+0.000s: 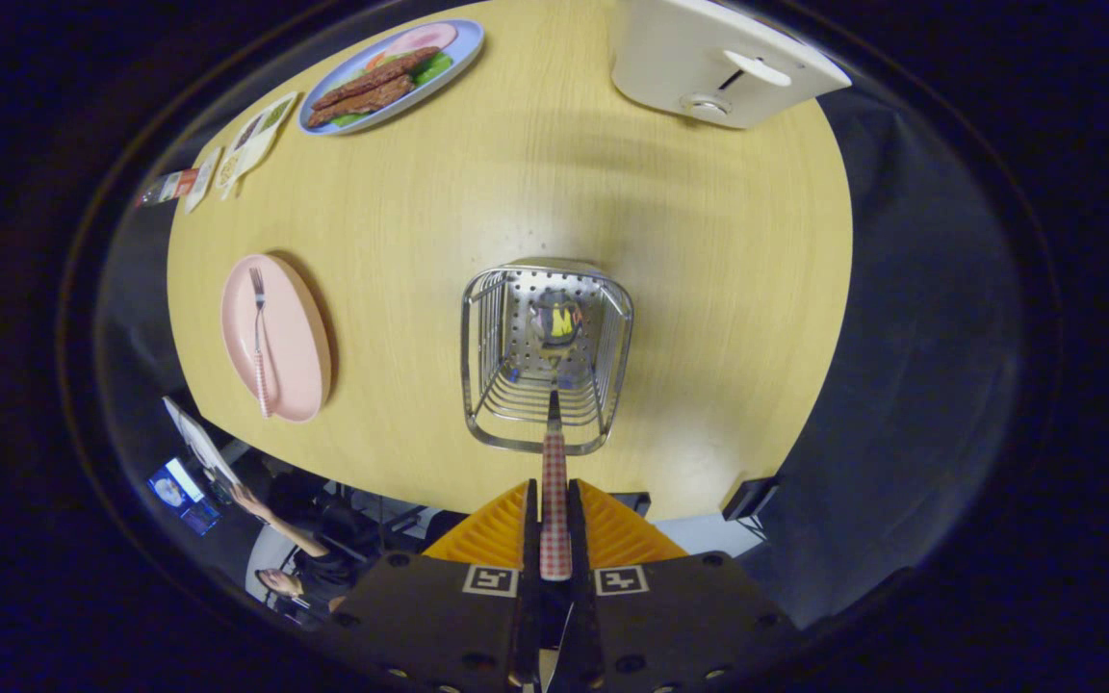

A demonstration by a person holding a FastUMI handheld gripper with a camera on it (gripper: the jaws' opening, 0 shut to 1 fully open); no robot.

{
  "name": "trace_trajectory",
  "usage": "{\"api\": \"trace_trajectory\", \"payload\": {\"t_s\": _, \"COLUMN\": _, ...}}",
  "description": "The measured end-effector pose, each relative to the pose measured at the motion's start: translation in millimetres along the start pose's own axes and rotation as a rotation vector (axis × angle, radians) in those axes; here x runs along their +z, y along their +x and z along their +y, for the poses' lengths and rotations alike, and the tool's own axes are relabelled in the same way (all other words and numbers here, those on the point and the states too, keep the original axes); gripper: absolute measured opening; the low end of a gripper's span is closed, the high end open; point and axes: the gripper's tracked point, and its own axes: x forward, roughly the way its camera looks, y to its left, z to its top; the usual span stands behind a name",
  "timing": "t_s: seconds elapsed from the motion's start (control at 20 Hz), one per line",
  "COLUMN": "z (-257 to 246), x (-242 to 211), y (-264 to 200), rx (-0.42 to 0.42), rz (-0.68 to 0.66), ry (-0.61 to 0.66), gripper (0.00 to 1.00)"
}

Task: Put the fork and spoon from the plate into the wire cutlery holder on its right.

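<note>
1. Spoon [554, 452] first: I have its checked handle pinched between both fingers, and its bowl hangs ahead of them, down inside the wire cutlery holder [545, 356].
2. Gripper [554, 510] is clenched on that handle, directly above the holder's open top.
3. My read: the spoon is nearly delivered but not let go, so neither piece is done.
4. Fork [259, 337] lies on the pink plate [299, 337], well apart to the holder's left, untouched.
5. Beyond the holder I see a toaster [718, 63] and a food plate [391, 75] on the wooden table [709, 289].
</note>
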Motion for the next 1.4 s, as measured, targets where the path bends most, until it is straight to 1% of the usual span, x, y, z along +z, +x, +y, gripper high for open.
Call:
{"api": "trace_trajectory", "payload": {"t_s": 0.05, "z": -2.0, "x": 6.8, "y": -5.4, "rx": -0.012, "rz": -0.046, "ry": -0.018, "gripper": 0.16}}
{"api": "trace_trajectory", "payload": {"t_s": 0.2, "z": 4.8, "x": 13.9, "y": -25.8, "rx": -0.012, "rz": -0.151, "ry": -0.031, "gripper": 0.19}}
{"api": "trace_trajectory", "payload": {"t_s": 0.3, "z": 16.3, "x": 11.9, "y": -41.4, "rx": -0.007, "rz": -0.21, "ry": -0.047, "gripper": 0.26}}
{"api": "trace_trajectory", "payload": {"t_s": 0.35, "z": 22.9, "x": 9.6, "y": -46.6, "rx": -0.011, "rz": -0.232, "ry": -0.056, "gripper": 0.35}}
{"api": "trace_trajectory", "payload": {"t_s": 0.4, "z": 31.6, "x": 5.2, "y": -51.2, "rx": -0.006, "rz": -0.253, "ry": -0.059, "gripper": 0.39}}
{"api": "trace_trajectory", "payload": {"t_s": 0.55, "z": 70.8, "x": -9.3, "y": -58.2, "rx": 0.012, "rz": -0.29, "ry": -0.065, "gripper": 0.5}}
{"api": "trace_trajectory", "payload": {"t_s": 0.7, "z": 118.0, "x": -24.1, "y": -49.7, "rx": 0.033, "rz": -0.286, "ry": -0.066, "gripper": 0.58}}
{"api": "trace_trajectory", "payload": {"t_s": 0.8, "z": 160.4, "x": -31.3, "y": -40.5, "rx": 0.07, "rz": -0.28, "ry": -0.068, "gripper": 0.63}}
{"api": "trace_trajectory", "payload": {"t_s": 0.85, "z": 181.6, "x": -33.8, "y": -35.8, "rx": 0.092, "rz": -0.282, "ry": -0.077, "gripper": 0.71}}
{"api": "trace_trajectory", "payload": {"t_s": 1.0, "z": 235.0, "x": -27.2, "y": -16.0, "rx": 0.111, "rz": -0.315, "ry": -0.103, "gripper": 0.75}}
{"api": "trace_trajectory", "payload": {"t_s": 1.15, "z": 286.7, "x": -15.5, "y": 6.5, "rx": 0.149, "rz": -0.359, "ry": -0.093, "gripper": 0.76}}
{"api": "trace_trajectory", "payload": {"t_s": 1.3, "z": 318.2, "x": -0.3, "y": 35.7, "rx": 0.151, "rz": -0.404, "ry": -0.04, "gripper": 0.76}}
{"api": "trace_trajectory", "payload": {"t_s": 1.4, "z": 330.4, "x": 5.3, "y": 58.9, "rx": 0.144, "rz": -0.401, "ry": 0.006, "gripper": 0.76}}
